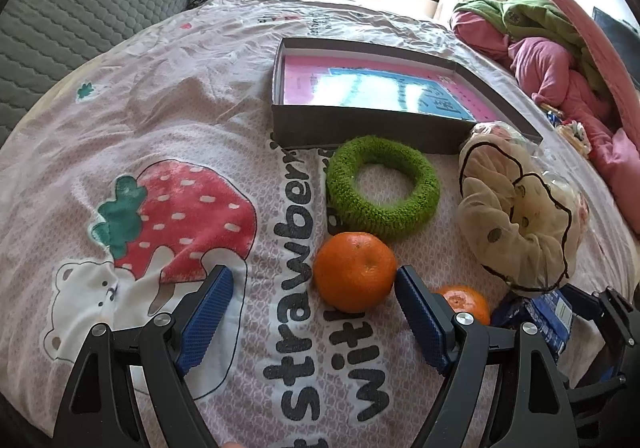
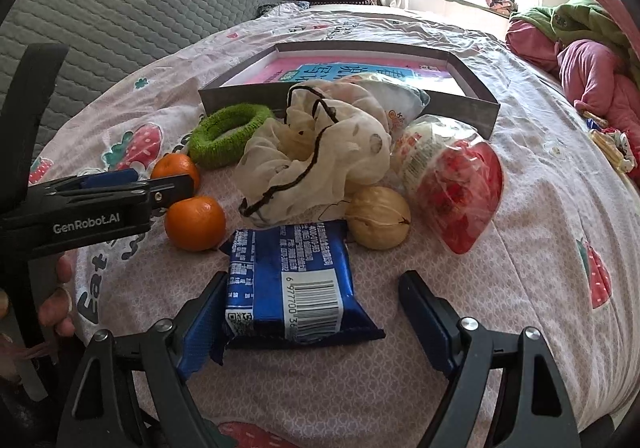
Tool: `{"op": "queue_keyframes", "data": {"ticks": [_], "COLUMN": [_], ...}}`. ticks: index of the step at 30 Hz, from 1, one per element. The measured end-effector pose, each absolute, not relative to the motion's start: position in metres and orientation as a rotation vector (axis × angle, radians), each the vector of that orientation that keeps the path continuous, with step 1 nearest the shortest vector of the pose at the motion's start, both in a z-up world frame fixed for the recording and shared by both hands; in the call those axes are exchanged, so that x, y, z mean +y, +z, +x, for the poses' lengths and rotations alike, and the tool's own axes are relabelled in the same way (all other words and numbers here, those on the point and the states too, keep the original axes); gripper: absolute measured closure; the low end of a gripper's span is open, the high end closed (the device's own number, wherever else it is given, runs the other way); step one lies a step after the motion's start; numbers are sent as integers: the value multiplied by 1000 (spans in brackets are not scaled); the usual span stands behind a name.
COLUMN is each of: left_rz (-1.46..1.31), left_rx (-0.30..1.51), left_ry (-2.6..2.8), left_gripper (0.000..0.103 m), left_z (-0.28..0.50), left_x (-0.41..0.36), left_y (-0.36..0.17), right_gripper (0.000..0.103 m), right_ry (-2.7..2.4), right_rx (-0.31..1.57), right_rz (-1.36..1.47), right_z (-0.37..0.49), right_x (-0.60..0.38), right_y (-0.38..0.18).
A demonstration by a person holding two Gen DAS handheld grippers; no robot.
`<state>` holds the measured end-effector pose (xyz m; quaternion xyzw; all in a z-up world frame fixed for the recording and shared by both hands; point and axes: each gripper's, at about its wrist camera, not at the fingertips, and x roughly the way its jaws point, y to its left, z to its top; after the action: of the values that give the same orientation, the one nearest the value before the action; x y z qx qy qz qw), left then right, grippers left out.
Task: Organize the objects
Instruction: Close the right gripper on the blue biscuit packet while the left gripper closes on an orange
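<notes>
Both grippers are held with fingers spread wide over a strawberry-print bedspread [image 1: 168,120] strewn with small items.

The left gripper [image 1: 314,288] is seen low over the bedspread, nothing clamped; an orange [image 1: 354,271] lies between its fingertips, touching or nearly touching the right pad, and a second orange [image 1: 466,302] sits just beside that finger. The right gripper [image 2: 312,288] is likewise apart, with a blue snack packet [image 2: 290,280] lying between its fingers, against the left pad. Beyond, a green fuzzy ring [image 1: 382,187] and a cream scrunchie [image 2: 316,152] are found in front of a shallow grey box [image 1: 360,124] near the middle of the bed. A pale round fruit [image 2: 378,217] and a red-and-clear wrapped pack [image 2: 452,176] rest toward the bed's right edge.
</notes>
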<state>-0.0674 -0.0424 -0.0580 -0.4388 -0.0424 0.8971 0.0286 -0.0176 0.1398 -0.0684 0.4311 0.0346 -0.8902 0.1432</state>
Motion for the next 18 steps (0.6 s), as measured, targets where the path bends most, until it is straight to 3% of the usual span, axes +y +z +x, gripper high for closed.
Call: {"op": "queue_keyframes", "data": {"ticks": [2, 4, 6, 18], "left_rz": [-1345, -1339, -1327, -1308], "left_rx": [-117, -96, -88, -106], "left_ry": [2768, 2772, 2773, 2710], "left_gripper": [19, 20, 27, 60], "left_z": [-67, -67, -66, -63], "left_x": [-41, -38, -37, -31], "left_y": [-58, -59, -58, -58], "right_gripper": [23, 33, 37, 41], "right_ry": [-2565, -2561, -2555, -2538], "right_rx": [107, 115, 117, 60], "right_rz": [1232, 1217, 1201, 1196], "right_z": [-17, -16, -14, -14], "right_x": [140, 139, 137, 144], "right_y": [-68, -67, -66, -63]}}
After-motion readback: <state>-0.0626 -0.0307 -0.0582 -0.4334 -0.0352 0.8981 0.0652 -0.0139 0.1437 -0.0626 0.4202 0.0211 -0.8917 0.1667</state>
